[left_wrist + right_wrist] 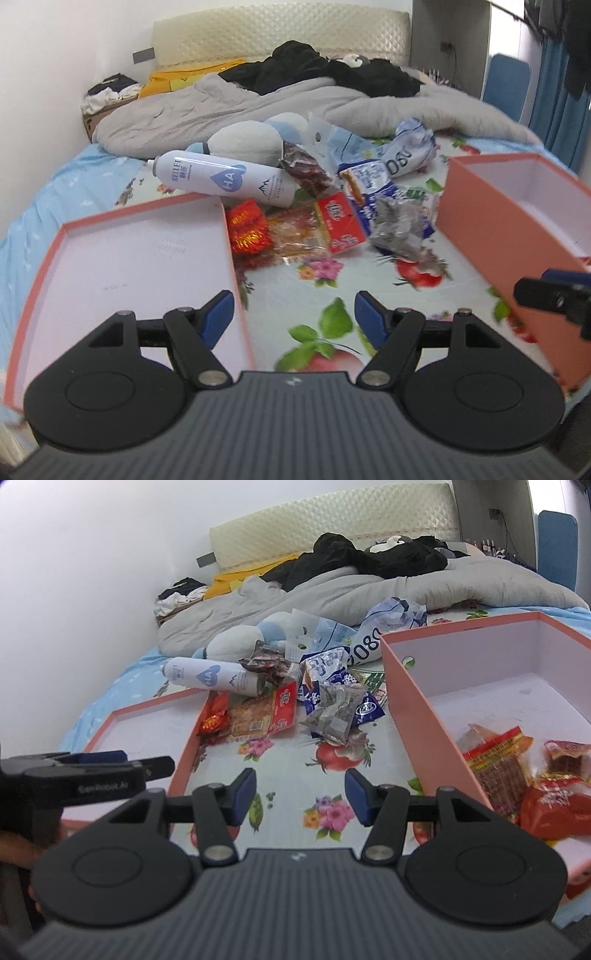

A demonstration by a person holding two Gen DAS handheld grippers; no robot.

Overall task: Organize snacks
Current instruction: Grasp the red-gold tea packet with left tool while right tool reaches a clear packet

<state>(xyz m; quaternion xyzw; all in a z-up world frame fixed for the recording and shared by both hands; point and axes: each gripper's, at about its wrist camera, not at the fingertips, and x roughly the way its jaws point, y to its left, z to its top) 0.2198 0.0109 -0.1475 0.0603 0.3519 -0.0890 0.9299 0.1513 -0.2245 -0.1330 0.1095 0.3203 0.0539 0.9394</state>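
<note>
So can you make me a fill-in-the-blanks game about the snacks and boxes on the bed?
1. The white bottle is lying on its ____.
2. The deep box already holds some snacks, but the lid holds ____.
3. The snack pile lies ____ the lid and the deep box.
4. Both the left gripper and the right gripper hold ____.

Missing words: side; nothing; between; nothing

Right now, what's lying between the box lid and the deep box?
Both views show loose snack packets on the flowered sheet between lid and deep box.
</note>
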